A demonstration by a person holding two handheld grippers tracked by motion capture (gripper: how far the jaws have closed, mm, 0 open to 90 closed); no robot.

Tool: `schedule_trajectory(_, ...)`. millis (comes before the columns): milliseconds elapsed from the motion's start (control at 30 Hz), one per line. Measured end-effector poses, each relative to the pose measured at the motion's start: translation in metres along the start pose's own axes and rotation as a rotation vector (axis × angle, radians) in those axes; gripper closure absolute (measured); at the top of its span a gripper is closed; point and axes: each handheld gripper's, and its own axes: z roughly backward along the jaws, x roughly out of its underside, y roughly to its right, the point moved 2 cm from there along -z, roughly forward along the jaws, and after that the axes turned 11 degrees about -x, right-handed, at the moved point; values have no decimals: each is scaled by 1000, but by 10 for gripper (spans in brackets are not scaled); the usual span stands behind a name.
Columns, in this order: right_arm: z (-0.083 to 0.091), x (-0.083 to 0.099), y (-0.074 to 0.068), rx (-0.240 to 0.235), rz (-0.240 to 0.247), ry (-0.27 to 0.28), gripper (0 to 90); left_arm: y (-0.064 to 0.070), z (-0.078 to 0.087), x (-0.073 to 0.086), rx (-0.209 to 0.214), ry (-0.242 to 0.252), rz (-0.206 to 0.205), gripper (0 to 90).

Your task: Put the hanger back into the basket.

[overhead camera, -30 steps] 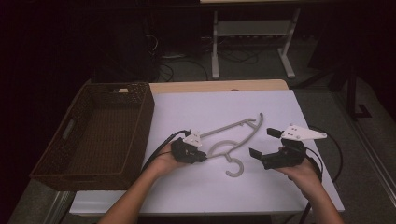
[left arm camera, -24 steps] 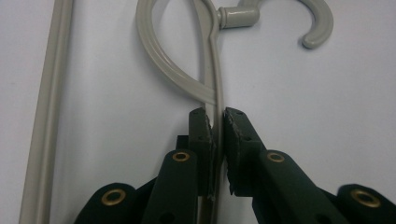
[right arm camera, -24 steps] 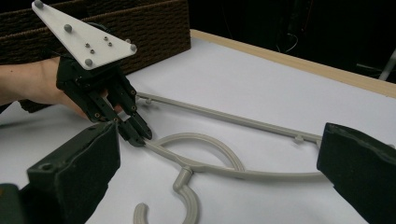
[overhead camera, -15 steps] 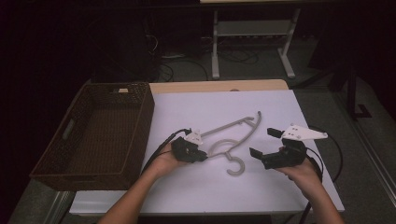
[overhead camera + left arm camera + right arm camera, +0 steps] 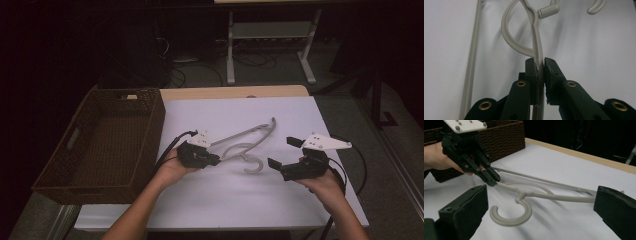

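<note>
Left tongs (image 5: pixel 212 159) clench one grey hanger (image 5: pixel 248 142); right tongs (image 5: pixel 283 152) spread; one basket (image 5: pixel 102 142).

Over the last second very little has shifted. The hanger (image 5: pixel 247 145) has swung a touch: its far tip sits slightly lower and nearer the middle of the desk than it did, while the hook end has barely moved. The left gripper (image 5: pixel 212 159), clamped on the hanger's arm, has eased a little toward the person. The right gripper (image 5: pixel 284 152), jaws wide apart, has edged slightly inward toward the hook.
</note>
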Motion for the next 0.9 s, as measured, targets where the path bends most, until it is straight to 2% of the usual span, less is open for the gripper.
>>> schedule_trajectory(267,1,-1,1,4,-7,10,0,-7,15,-4,1,59,39,827)
schedule_trajectory(333,1,-1,1,4,-6,10,0,-8,19,-5,-1,72,61,827)
schedule_trajectory(600,1,-1,1,5,-4,8,0,-11,32,-10,-18,99,80,828)
schedule_trajectory(800,2,-1,1,6,-5,8,0,-14,44,-16,-31,138,101,830)
schedule_trajectory(900,2,-1,1,6,-5,9,0,-15,49,-18,-41,134,96,830)
